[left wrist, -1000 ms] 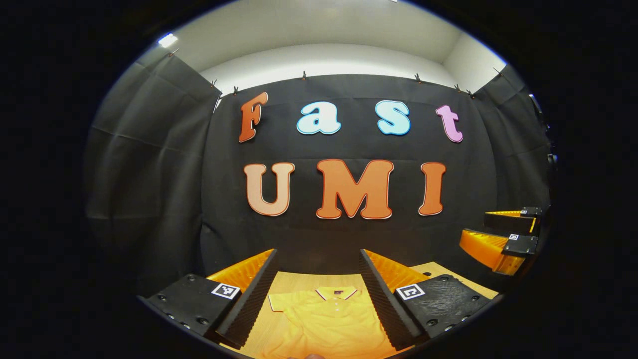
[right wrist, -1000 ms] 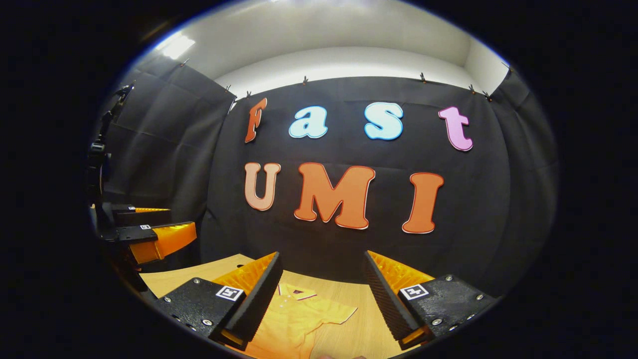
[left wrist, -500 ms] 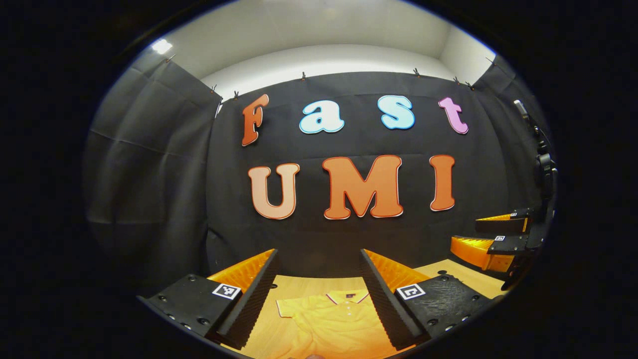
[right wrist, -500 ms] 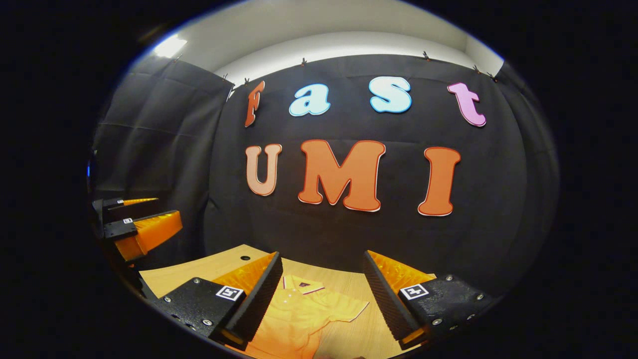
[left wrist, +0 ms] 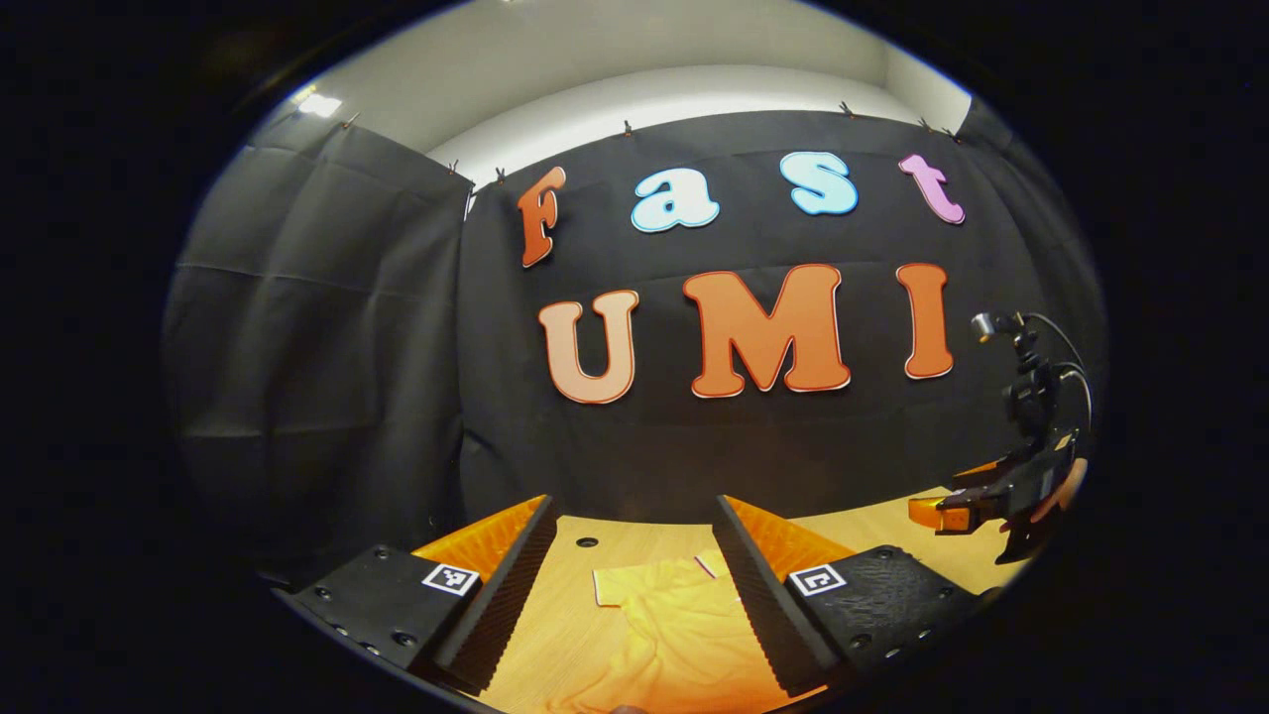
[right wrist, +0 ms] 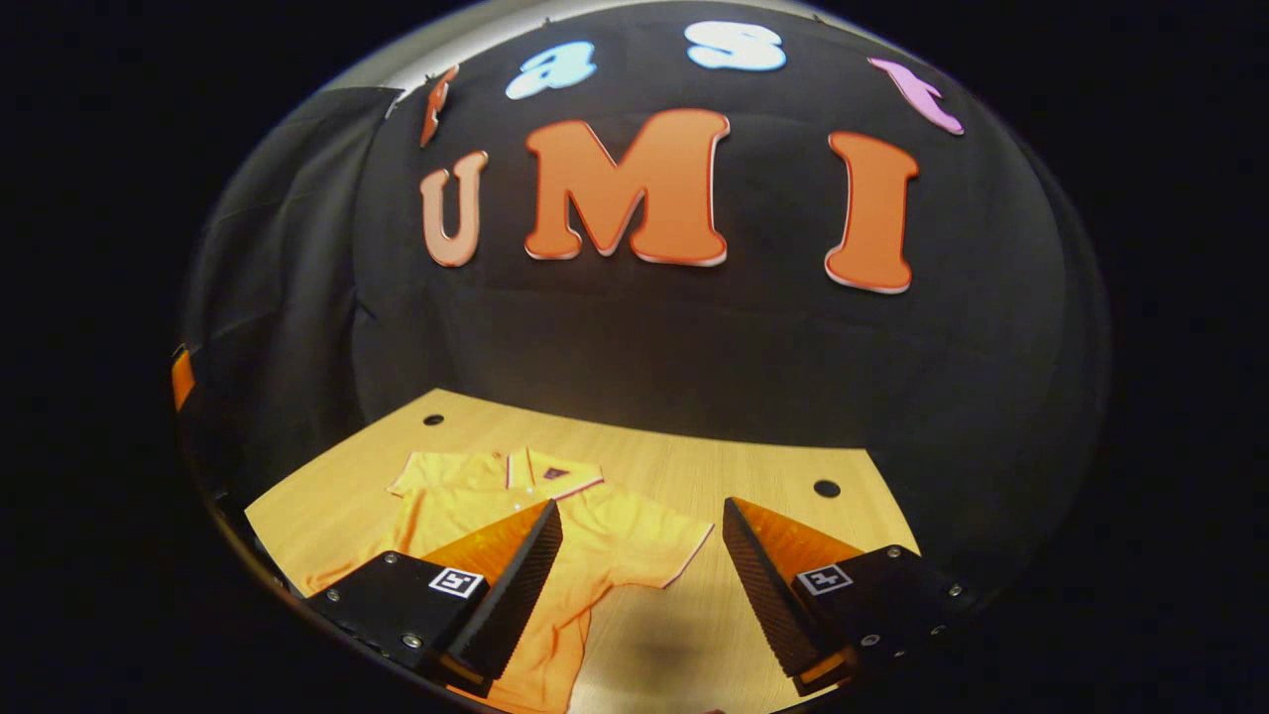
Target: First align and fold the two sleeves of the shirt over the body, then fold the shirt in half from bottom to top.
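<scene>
Right claw (right wrist: 639, 555) tipped down over shirt (right wrist: 595, 540), sleeve just ahead; both claws released, left claw (left wrist: 630, 555) too; no fold begun.

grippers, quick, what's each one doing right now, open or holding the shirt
Left gripper: tongs open, holding nothing, above the yellow shirt.
Right gripper: tongs open, holding nothing, over the shirt's sleeve.

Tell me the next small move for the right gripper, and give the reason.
Probably lower the right gripper onto the shirt's sleeve ahead of it. The yellow shirt lies flat on the wooden table with both sleeves spread out, neither folded yet, and the gripper hangs open above that sleeve, holding nothing.
</scene>
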Available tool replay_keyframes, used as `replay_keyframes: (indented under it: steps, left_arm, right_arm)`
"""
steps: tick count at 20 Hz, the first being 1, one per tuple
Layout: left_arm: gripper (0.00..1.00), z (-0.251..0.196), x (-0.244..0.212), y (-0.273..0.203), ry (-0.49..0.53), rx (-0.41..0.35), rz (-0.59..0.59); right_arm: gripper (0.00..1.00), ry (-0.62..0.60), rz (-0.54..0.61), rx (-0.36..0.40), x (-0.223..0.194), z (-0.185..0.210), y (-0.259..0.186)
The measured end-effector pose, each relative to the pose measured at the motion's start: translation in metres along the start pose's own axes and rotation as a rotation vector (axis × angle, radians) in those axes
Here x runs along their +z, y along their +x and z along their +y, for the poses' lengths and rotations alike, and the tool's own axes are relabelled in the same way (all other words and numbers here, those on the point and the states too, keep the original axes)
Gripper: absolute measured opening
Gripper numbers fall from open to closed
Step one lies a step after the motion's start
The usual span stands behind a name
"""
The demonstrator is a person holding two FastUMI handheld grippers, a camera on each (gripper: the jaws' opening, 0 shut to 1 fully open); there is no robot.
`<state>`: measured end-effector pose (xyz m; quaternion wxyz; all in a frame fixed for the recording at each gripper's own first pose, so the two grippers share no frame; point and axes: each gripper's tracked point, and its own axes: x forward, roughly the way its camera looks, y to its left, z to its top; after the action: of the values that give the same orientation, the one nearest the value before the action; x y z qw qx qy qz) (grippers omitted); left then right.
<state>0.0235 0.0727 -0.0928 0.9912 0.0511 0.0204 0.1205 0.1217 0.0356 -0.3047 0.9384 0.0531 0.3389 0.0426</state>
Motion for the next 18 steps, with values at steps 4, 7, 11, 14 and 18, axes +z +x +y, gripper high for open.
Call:
replay_keyframes:
  steps: [4,7,11,14,18]
  left_arm:
    - [0.98,0.008,-0.009,-0.011,0.032,0.082,0.037]
    - [0.98,0.015,-0.017,-0.028,0.044,0.132,0.073]
    - [0.97,0.035,-0.017,-0.036,0.053,0.199,0.092]
    - [0.96,0.039,-0.025,-0.039,0.033,0.220,0.104]
    - [0.96,0.039,-0.034,-0.038,0.025,0.238,0.128]
  right_arm:
    - [0.99,0.111,0.239,0.011,-0.047,-0.009,0.053]
    - [0.98,0.119,0.376,-0.009,-0.077,-0.019,0.088]
    - [0.97,0.128,0.489,-0.010,-0.097,-0.016,0.116]
    - [0.95,0.139,0.575,-0.001,-0.113,-0.013,0.137]
    - [0.93,0.150,0.664,-0.024,-0.133,-0.016,0.167]
